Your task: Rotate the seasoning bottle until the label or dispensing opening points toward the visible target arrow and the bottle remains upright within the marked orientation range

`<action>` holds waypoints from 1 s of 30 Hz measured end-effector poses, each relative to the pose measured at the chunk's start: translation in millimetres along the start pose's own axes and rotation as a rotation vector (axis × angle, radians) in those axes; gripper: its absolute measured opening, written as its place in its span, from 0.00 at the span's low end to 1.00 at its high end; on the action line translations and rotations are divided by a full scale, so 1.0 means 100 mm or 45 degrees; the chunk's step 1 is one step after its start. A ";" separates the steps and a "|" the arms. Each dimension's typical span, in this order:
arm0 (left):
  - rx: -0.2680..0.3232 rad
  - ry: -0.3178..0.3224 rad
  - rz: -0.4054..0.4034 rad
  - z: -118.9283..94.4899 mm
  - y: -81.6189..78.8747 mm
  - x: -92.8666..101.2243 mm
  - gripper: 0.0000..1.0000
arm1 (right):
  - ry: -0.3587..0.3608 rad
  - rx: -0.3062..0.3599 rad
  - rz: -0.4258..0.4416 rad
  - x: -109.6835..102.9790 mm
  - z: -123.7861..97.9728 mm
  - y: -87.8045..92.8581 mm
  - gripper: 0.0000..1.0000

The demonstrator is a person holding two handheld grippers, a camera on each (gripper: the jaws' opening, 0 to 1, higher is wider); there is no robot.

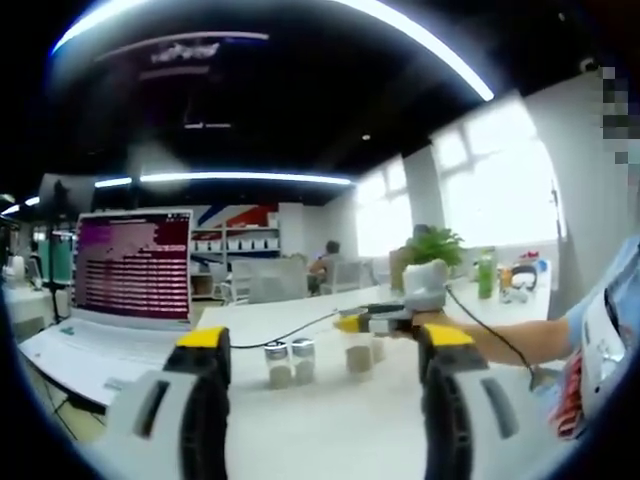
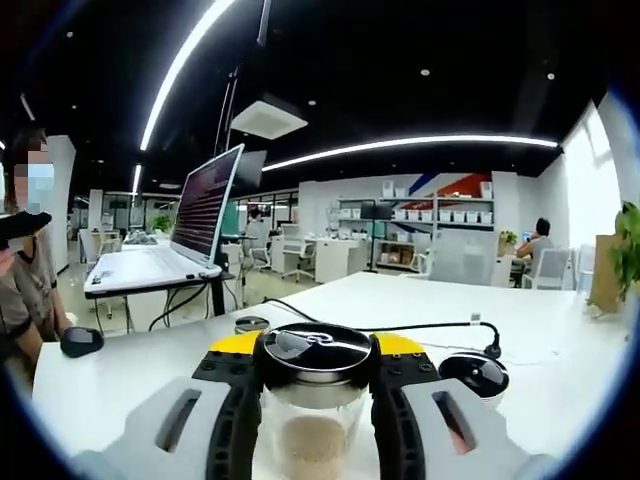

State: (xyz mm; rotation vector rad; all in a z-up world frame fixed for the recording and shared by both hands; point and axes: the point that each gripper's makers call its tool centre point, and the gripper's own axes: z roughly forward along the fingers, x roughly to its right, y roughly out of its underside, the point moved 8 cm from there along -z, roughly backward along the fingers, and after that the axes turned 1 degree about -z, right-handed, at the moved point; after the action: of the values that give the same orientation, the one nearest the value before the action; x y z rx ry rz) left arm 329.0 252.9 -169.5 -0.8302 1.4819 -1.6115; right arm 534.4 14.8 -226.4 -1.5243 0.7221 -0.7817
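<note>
The right gripper (image 2: 315,425) is clamped on a glass seasoning bottle (image 2: 314,400) with a black lid, its jaws on either side of the bottle just under the lid; the bottle stands upright on the white counter (image 2: 420,300). So the grasp is made, and I judge the turning itself is under way or about to begin. No target arrow or marking is visible, and the label's facing cannot be told, so how much rotation remains is unclear.

The left gripper (image 1: 325,395) hangs released and empty, jaws apart, well back from the bottles. In the left gripper view I count four small jars (image 1: 288,362) on the counter, two close together and two by the right gripper. One laptop (image 1: 125,290) stands open.
</note>
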 end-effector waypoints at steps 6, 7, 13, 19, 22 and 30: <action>-0.003 -0.017 0.009 0.00 0.00 0.00 0.82 | -0.084 -0.013 -0.019 -0.04 -0.19 0.00 0.40; -0.003 -0.007 0.008 0.00 0.00 0.02 0.82 | -0.113 -0.017 -0.019 -0.06 -0.22 0.00 0.40; -0.007 0.005 0.027 0.01 0.00 0.08 0.82 | -0.237 0.009 -0.019 -0.18 -0.42 0.02 0.40; -0.006 0.027 0.030 0.02 0.00 0.13 0.82 | -0.322 0.003 0.001 -0.25 -0.60 0.01 0.40; -0.003 0.021 0.023 0.02 0.00 0.13 0.82 | -0.342 0.011 -0.039 -0.28 -0.66 0.00 0.40; -0.026 0.001 0.023 0.02 0.02 0.11 0.82 | -0.395 0.013 -0.037 -0.31 -0.84 0.02 0.40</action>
State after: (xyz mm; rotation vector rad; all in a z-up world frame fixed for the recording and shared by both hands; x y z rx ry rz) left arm 325.6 241.9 -172.0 -0.8256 1.5044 -1.5864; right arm 447.5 -8.3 -225.4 -1.6043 0.4655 -0.5518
